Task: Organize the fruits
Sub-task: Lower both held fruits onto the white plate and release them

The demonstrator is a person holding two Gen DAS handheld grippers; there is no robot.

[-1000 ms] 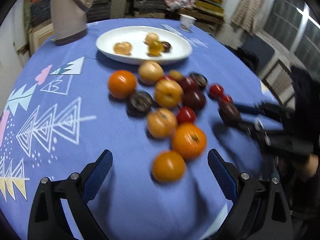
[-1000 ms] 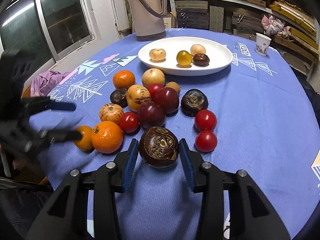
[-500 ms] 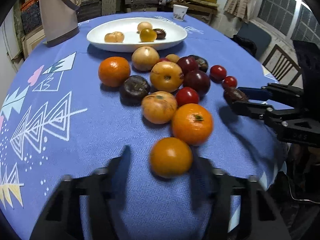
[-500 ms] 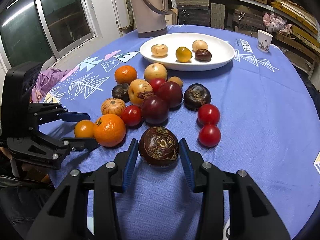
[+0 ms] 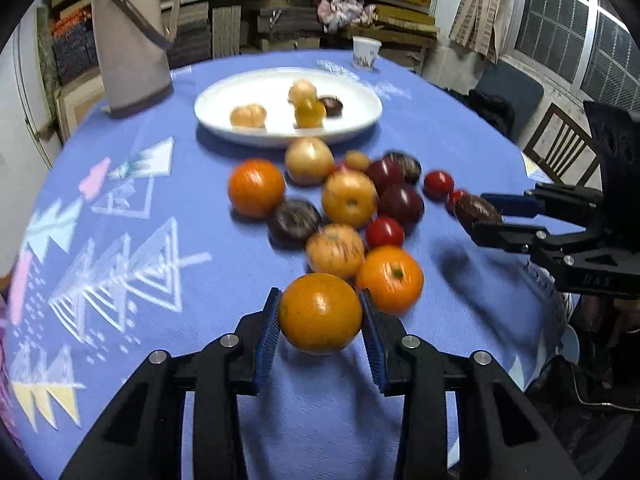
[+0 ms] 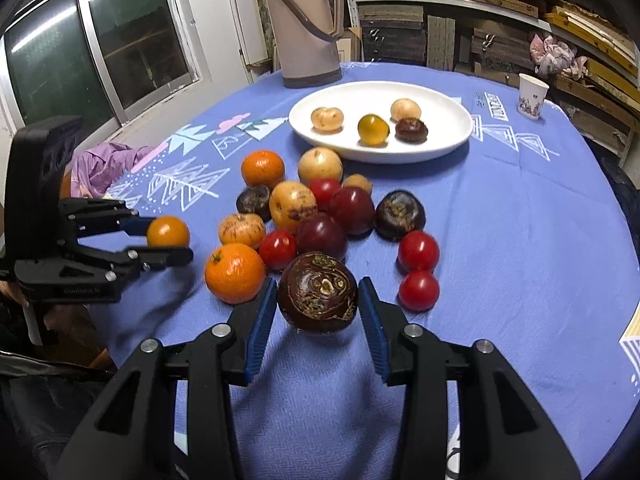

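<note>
Both grippers' fingers grip fruit for the white plate (image 6: 460,136): left gripper (image 5: 320,320) an orange fruit (image 5: 320,312), right gripper (image 6: 318,308) a dark brown fruit (image 6: 318,298).

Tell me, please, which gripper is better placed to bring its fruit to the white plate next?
Probably the right. Both already grip fruit: the left gripper an orange fruit, the right gripper a dark brown fruit. The right's view shows bare cloth beside the pile toward the white plate; the left's path crosses the pile.
</note>
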